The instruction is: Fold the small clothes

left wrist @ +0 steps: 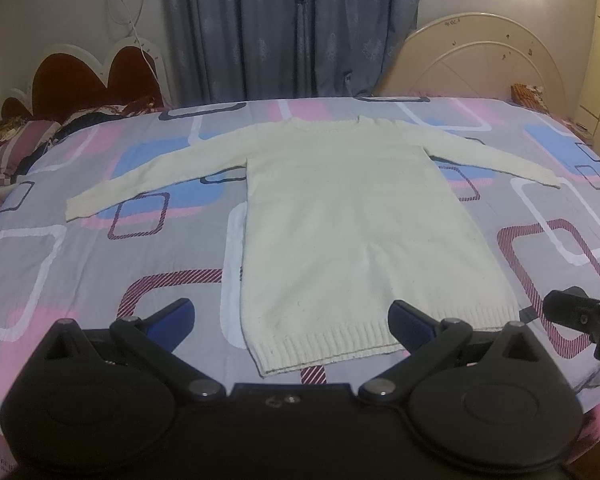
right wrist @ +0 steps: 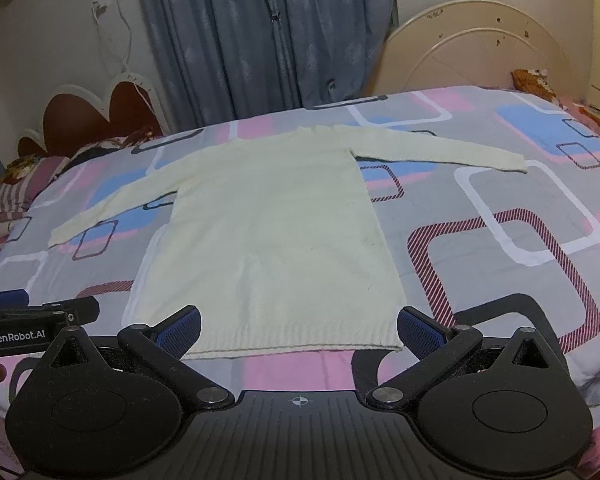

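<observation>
A cream knitted sweater (left wrist: 352, 216) (right wrist: 268, 232) lies flat on the bed, neck at the far side, both long sleeves spread out sideways, ribbed hem nearest me. My left gripper (left wrist: 292, 320) is open, held just above the hem with nothing between its blue-padded fingers (left wrist: 176, 316). My right gripper (right wrist: 298, 330) is open as well, hovering over the hem's near edge, nothing in it. The right gripper's body shows at the right edge of the left wrist view (left wrist: 588, 316). The left gripper's body appears at the left edge of the right wrist view (right wrist: 40, 320).
The bedspread (left wrist: 80, 264) (right wrist: 500, 240) is grey with pink, blue and white rounded squares. Pillows and bedding (left wrist: 16, 140) lie at the far left under a red headboard. Blue curtains (left wrist: 292, 28) hang behind. A cream bed frame (right wrist: 476, 48) stands at the back right.
</observation>
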A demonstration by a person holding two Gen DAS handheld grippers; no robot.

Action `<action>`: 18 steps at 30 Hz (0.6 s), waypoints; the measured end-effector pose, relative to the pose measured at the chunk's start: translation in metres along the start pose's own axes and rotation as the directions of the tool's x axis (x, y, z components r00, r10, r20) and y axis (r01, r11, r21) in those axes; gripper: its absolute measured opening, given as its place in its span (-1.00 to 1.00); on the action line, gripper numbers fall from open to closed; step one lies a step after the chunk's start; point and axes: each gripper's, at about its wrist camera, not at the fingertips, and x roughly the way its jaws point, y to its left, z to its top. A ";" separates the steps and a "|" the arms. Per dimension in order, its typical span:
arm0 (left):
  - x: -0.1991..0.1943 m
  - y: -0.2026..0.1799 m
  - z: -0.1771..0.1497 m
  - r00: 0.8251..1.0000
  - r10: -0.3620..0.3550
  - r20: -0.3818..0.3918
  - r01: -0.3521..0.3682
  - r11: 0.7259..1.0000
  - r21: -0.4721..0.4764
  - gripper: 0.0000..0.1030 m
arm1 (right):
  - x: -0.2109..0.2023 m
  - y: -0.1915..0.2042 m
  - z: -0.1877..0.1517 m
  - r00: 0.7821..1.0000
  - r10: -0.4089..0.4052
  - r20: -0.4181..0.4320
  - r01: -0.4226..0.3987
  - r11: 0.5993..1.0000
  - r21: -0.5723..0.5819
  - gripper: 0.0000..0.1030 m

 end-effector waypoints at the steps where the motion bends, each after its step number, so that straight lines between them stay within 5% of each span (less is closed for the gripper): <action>1: 0.000 0.000 0.000 1.000 -0.001 0.000 0.001 1.000 0.000 1.00 | 0.000 0.000 0.000 1.000 -0.002 0.004 0.002 1.000 -0.002 1.00; 18: 0.011 0.000 0.008 1.000 0.009 0.000 -0.009 1.000 0.000 1.00 | 0.009 0.001 0.008 0.999 -0.023 0.034 0.024 0.999 -0.022 1.00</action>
